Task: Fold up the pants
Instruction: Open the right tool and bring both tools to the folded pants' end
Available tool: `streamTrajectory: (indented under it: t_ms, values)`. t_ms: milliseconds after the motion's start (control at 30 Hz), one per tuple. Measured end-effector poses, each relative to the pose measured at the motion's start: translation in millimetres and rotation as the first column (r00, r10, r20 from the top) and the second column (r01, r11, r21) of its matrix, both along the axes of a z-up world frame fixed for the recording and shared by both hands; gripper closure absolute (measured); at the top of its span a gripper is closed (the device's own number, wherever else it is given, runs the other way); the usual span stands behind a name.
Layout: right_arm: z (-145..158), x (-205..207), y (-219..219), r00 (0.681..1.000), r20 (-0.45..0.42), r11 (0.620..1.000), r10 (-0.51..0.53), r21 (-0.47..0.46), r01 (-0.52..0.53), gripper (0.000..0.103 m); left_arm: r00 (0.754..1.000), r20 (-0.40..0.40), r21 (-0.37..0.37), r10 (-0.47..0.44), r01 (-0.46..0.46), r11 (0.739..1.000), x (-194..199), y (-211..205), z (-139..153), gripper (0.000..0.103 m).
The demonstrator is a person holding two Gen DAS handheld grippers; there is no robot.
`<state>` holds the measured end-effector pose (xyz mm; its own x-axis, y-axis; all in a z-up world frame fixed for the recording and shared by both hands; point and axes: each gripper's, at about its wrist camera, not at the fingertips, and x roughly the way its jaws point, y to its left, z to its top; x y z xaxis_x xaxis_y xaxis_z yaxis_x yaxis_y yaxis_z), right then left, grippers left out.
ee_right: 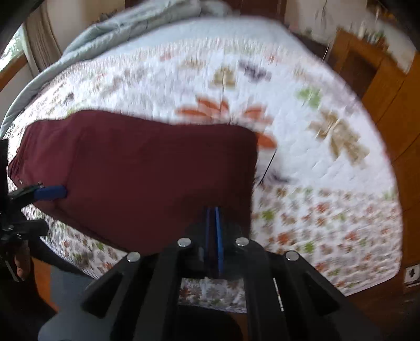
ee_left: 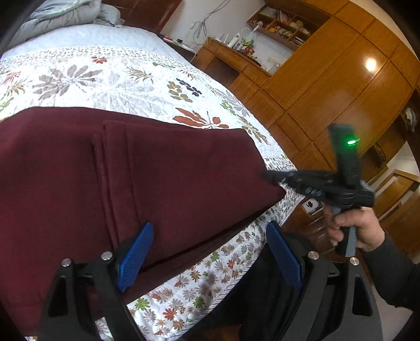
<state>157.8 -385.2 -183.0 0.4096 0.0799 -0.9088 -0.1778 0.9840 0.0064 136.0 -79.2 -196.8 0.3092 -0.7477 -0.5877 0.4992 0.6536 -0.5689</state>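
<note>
The dark red pants (ee_left: 147, 178) lie folded on the flower-patterned bed cover, near its front edge. My left gripper (ee_left: 210, 236) is open, its blue fingers spread over the pants' near edge, one finger (ee_left: 136, 257) on the cloth. In the left wrist view the right gripper (ee_left: 270, 176) reaches the pants' right corner from the side. In the right wrist view, which is blurred, my right gripper (ee_right: 214, 212) has its blue fingers pressed together over the pants (ee_right: 147, 173); whether cloth is between them does not show. The left gripper's blue finger (ee_right: 51, 193) rests at the pants' left edge.
The bed cover (ee_left: 147, 78) spreads beyond the pants, with a grey duvet (ee_left: 65, 13) bunched at the head. Wooden wardrobes (ee_left: 341, 78) and a desk with shelves (ee_left: 236, 57) stand to the right of the bed. The bed's front edge (ee_left: 204, 283) is close to me.
</note>
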Motion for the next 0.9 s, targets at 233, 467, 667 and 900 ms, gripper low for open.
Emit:
streamTrajectory:
  t_ms: [233, 467, 667, 900]
  values:
    - [26.1, 41.9, -24.2, 0.997, 0.020, 0.959, -0.072, 0.275, 0.064, 0.096, 1.000, 0.011, -0.007, -0.001, 0.001, 1.000, -1.9, 0.4, -3.2, 0.015]
    - [11.1, 91.9, -21.0, 0.990, -0.079, 0.945, -0.115, 0.299, 0.134, 0.093, 1.000, -0.014, -0.051, 0.010, -0.010, 0.999, 0.1, 7.4, -7.8, 0.015]
    - [15.2, 87.9, 61.0, 0.993, -0.091, 0.937, 0.077, 0.346, -0.041, 0.093, 1.000, -0.017, -0.081, 0.020, -0.021, 0.996, 0.3, 10.3, -10.6, 0.015]
    - [13.9, 94.8, 71.8, 0.990, -0.124, 0.946, 0.060, 0.323, -0.017, 0.093, 0.999, -0.038, -0.124, 0.028, -0.033, 0.992, 0.6, 16.6, -12.5, 0.015]
